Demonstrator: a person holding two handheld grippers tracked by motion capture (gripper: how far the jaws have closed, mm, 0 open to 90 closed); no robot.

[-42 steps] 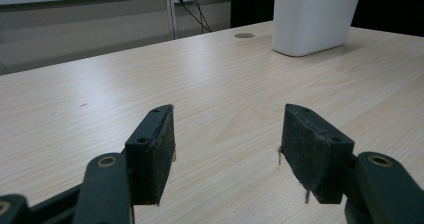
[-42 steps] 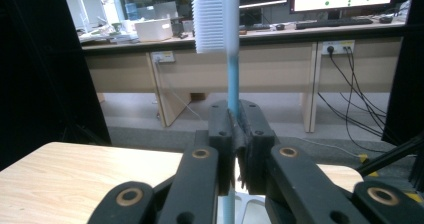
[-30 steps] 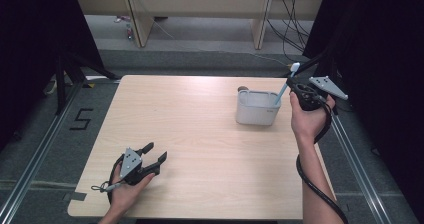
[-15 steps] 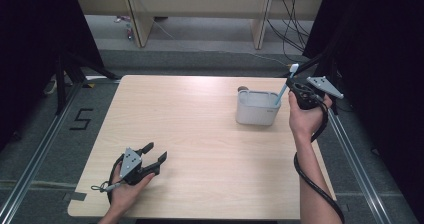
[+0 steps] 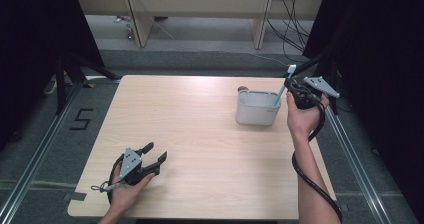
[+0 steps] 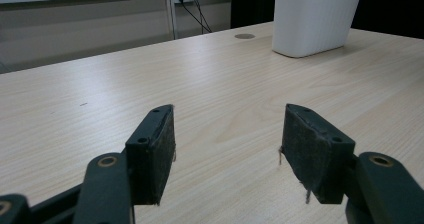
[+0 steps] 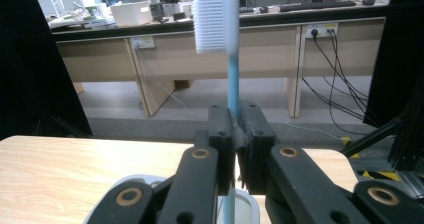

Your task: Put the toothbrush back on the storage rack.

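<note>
My right gripper [image 5: 295, 90] is shut on a blue toothbrush [image 5: 283, 86] with white bristles, held upright over the right side of a white holder cup [image 5: 256, 109] at the table's back right. In the right gripper view the two jaws pinch the toothbrush [image 7: 232, 74] handle, bristle head up, with the cup [image 7: 245, 201] rim below. My left gripper [image 5: 154, 153] lies low on the table near the front left, open. Its pads [image 6: 156, 149] stand well apart with nothing between them, and the cup [image 6: 315, 16] stands far ahead of them.
The wooden table [image 5: 200, 134] is bare between the two hands. A small round dark cap [image 5: 243, 89] sits flush in the tabletop just behind the cup. Black frames and cables flank the table's right side.
</note>
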